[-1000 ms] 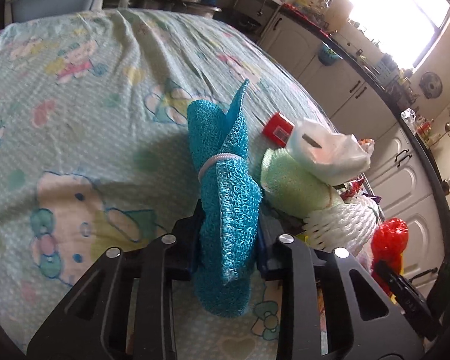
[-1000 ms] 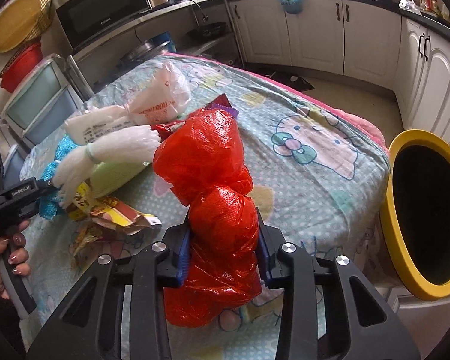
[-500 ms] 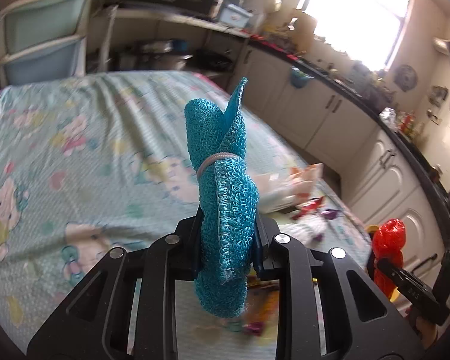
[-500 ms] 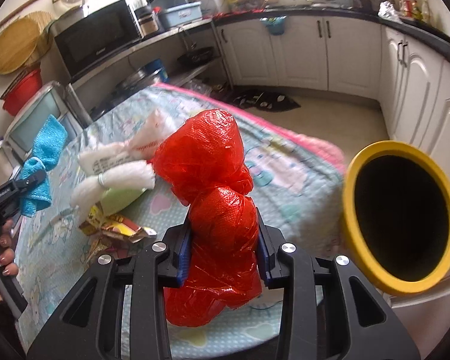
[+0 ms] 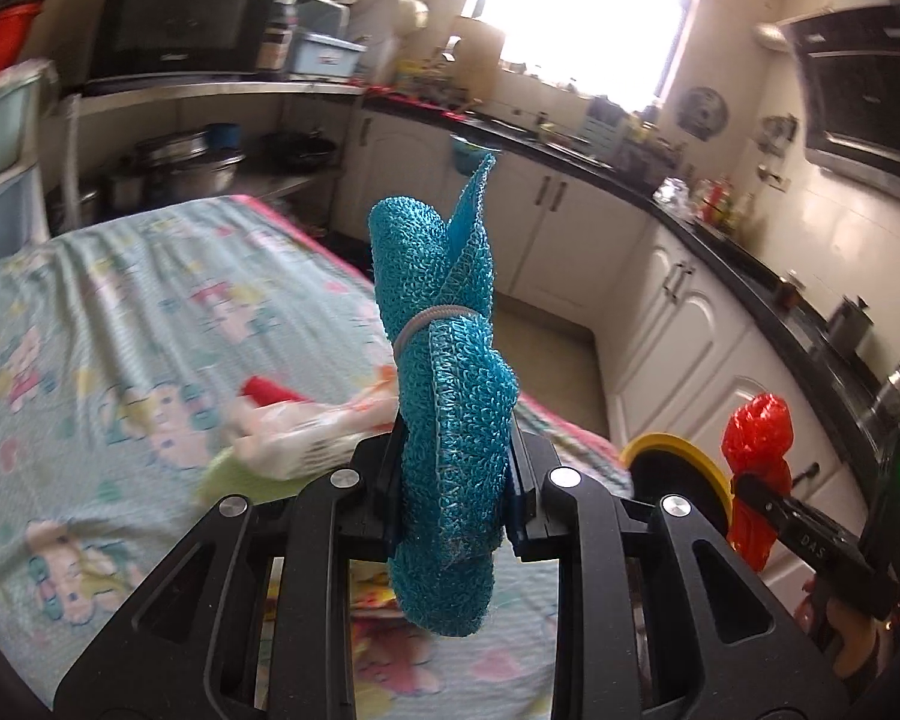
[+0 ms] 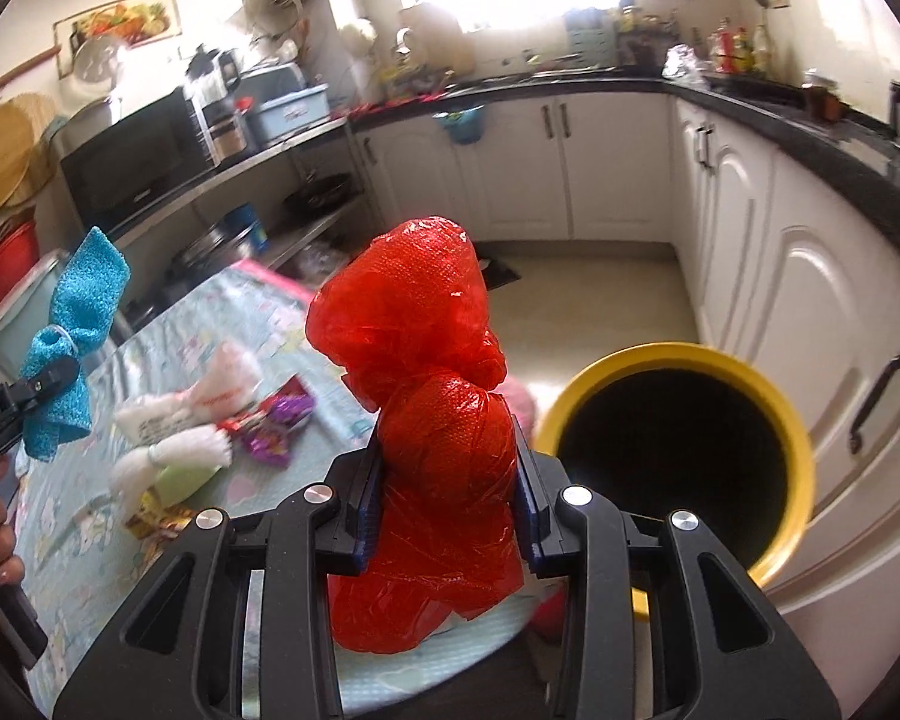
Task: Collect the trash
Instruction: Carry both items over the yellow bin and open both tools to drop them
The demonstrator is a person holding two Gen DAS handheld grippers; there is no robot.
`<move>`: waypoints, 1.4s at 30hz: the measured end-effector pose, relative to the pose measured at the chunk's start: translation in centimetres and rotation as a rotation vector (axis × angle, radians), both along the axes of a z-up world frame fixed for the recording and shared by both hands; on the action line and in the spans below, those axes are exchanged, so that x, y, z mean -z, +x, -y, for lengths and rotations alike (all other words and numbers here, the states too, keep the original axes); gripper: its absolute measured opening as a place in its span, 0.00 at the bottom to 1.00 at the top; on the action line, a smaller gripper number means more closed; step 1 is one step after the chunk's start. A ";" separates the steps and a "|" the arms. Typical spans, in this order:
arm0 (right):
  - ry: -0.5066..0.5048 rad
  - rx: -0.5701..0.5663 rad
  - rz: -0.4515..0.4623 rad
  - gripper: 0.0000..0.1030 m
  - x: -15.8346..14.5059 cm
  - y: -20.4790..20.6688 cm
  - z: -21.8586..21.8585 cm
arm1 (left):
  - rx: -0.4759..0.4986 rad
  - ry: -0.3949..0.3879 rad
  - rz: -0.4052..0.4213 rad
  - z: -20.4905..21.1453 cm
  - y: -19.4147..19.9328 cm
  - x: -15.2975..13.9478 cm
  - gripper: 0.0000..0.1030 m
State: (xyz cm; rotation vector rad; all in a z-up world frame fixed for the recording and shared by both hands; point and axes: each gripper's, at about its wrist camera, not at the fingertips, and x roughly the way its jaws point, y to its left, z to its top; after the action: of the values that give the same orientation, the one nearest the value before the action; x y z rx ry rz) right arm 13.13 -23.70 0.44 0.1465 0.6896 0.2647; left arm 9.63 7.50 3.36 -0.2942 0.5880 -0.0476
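Observation:
My left gripper (image 5: pixel 453 498) is shut on a rolled blue mesh bundle (image 5: pixel 444 360) tied with a band, held up above the table. It also shows in the right wrist view (image 6: pixel 72 348). My right gripper (image 6: pixel 447 498) is shut on a knotted red plastic bag (image 6: pixel 426 420), held beside the yellow-rimmed bin (image 6: pixel 684 360), whose dark opening lies to its right. The red bag (image 5: pixel 756 450) and the bin rim (image 5: pixel 672 450) show at the right of the left wrist view.
Loose trash lies on the cartoon-print tablecloth (image 6: pixel 90 510): a white plastic bag (image 6: pixel 216 390), a white foam net (image 6: pixel 174 456), a purple wrapper (image 6: pixel 276 426), a pale green net (image 5: pixel 240 474). White cabinets (image 6: pixel 810 276) stand right of the bin.
Both grippers have risen and swung right toward the bin, each still holding its item. The bin is now closer and larger in the right wrist view.

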 end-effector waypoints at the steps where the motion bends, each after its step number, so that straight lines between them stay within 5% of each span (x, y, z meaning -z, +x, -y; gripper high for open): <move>1: 0.002 0.017 0.004 0.33 -0.1 0.0 0.6 | 0.018 0.001 0.001 0.8 0.4 0.0 0.18; 16: -0.023 0.241 -0.030 0.33 2.3 1.8 8.8 | 0.278 0.003 -0.034 13.3 7.1 1.5 0.19; 31: 0.005 0.312 -0.125 0.37 8.4 5.0 13.4 | 0.492 -0.003 -0.214 24.7 13.1 9.6 0.22; 36: 0.010 0.358 -0.130 0.61 9.2 5.2 14.4 | 0.501 0.016 -0.231 26.2 13.9 11.0 0.41; 42: 0.037 0.419 -0.125 0.71 9.3 4.7 15.7 | 0.446 0.047 -0.217 25.3 13.8 10.8 0.67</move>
State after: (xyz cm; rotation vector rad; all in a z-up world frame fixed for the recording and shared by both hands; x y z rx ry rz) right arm 17.80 -39.43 -8.82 0.3399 0.7601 -0.1341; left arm 23.48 -17.83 -7.43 -0.1187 0.8609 -0.4352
